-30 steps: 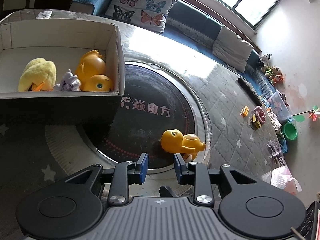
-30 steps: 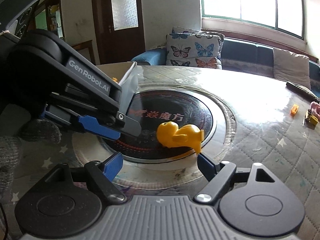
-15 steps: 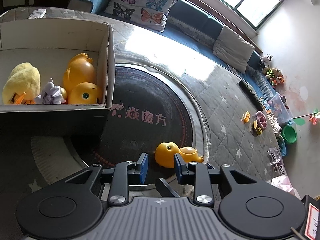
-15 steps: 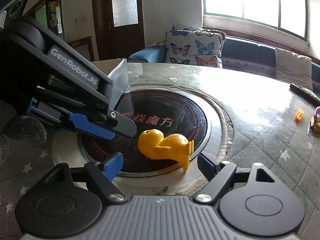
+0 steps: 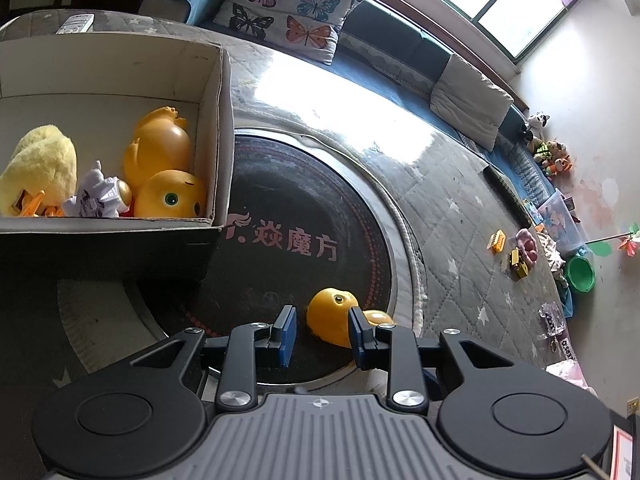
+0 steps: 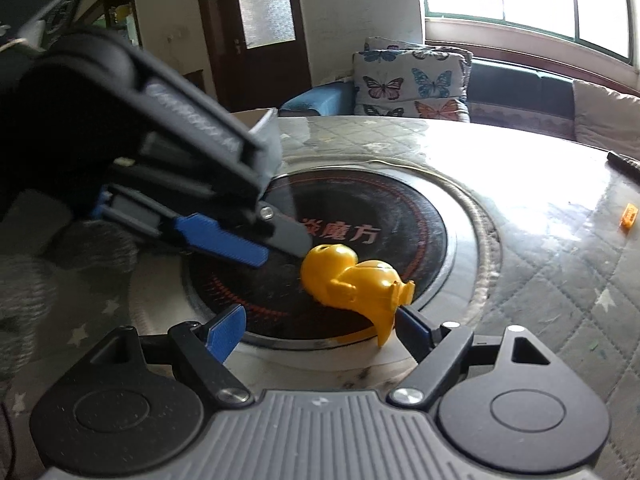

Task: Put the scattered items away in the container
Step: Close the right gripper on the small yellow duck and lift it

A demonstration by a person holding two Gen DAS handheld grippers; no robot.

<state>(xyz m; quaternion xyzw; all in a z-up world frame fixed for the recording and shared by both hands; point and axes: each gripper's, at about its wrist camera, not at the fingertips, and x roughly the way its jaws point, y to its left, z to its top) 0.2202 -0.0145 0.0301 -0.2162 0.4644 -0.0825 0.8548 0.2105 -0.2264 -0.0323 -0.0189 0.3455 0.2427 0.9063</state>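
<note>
Beside the box (image 5: 216, 152), I've brought both spread grippers onto the last duck (image 5: 332, 320), ungrasped.

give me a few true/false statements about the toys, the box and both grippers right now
1. A yellow duck toy lies on its side on the black round plate. True.
2. The cardboard box holds nothing. False: it holds a plush chick, a large orange duck and a small pale toy.
3. The right gripper is clamped shut on the duck toy. False: its jaws stand wide apart, open.
4. The left gripper is beside the duck toy's head. True.
5. A butterfly pillow lies inside the cardboard box. False: it sits on the sofa beyond the table.
</note>
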